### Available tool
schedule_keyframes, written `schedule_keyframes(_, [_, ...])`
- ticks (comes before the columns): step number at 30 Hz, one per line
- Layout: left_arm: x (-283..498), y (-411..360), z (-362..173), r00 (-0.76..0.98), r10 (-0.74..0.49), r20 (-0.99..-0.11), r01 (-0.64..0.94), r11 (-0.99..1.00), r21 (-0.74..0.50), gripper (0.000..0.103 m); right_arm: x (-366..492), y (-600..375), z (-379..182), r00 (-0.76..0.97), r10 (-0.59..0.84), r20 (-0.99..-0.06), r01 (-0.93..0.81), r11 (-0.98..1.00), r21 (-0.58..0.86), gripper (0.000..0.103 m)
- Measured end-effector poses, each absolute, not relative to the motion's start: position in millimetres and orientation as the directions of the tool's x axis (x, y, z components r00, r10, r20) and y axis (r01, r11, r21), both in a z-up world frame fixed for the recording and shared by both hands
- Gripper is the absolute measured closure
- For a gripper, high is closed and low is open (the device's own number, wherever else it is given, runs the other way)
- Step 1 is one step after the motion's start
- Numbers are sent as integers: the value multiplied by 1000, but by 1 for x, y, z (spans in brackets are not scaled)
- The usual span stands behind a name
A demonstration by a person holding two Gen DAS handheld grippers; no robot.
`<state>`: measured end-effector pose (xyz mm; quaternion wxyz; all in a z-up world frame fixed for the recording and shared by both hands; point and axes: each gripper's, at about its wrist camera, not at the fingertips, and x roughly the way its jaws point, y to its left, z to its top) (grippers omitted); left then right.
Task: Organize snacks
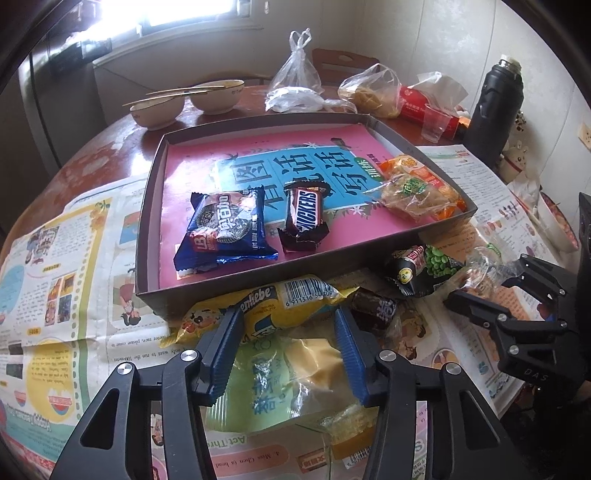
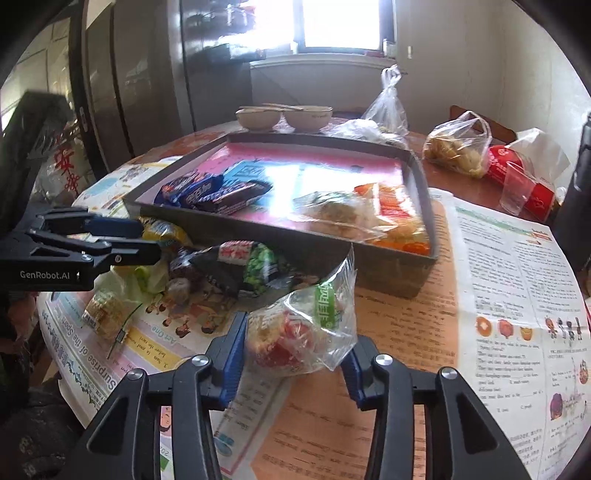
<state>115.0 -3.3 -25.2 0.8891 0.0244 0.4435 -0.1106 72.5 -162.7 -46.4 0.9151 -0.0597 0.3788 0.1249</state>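
Snickers bar [image 1: 305,218] lies lengthwise toward the tray's [image 1: 236,286] near wall.

Light source: daylight from the window [image 2: 334,22], blown out to white in both views.
Glare: a bright patch on the pink tray floor [image 2: 295,173] below the window, washing out the print there in the right wrist view.
Shadows: soft, falling from the tray wall [image 1: 258,275] towards the camera.
Brightness: bench [image 1: 96,155] evenly lit; left of the window, the room is dim.
Distortion: strong fisheye bending, black corners.
Blur: slight softness in snack wrappers nearest the lens.
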Motion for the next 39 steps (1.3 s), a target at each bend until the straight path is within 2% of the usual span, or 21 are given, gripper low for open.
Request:
schedule_keyframes(10, [119, -25, -30, 606, -59, -793, 210, 974, 88, 47, 71, -159, -49, 673, 198, -712, -286, 958, -3, 57])
schedule_keyframes(11, [119, -27, -31, 611, -42, -790, 205, 973, 107, 48, 71, -158, -49, 673, 201, -712, -288, 958, -2, 57])
schedule_keyframes(12, [117, -29, -32, 621, -19, -783, 199, 971, 133, 55, 71, -158, -49, 673, 202, -711, -288, 958, -1, 57])
schedule_keyframes(13, [116, -29, -30, 624, -33, -780, 204, 971, 122, 63, 71, -158, -49, 673, 203, -712, -288, 958, 2, 57])
schedule_keyframes(18, [110, -22, -25, 615, -119, -780, 232, 972, 34, 85, 71, -159, -47, 674, 212, -707, -287, 958, 14, 57])
schedule_keyframes(29, [97, 5, 0, 652, -236, -720, 215, 969, -123, 89, 69, -167, -37, 695, 235, -679, -271, 961, 55, 59])
schedule_keyframes(34, [94, 15, 12, 679, -249, -690, 209, 967, -144, 98, 68, -167, -32, 703, 240, -669, -269, 961, 61, 59])
schedule_keyframes(39, [97, 20, 8, 663, -258, -703, 213, 965, -154, 98, 69, -165, -33, 699, 242, -673, -268, 961, 66, 59])
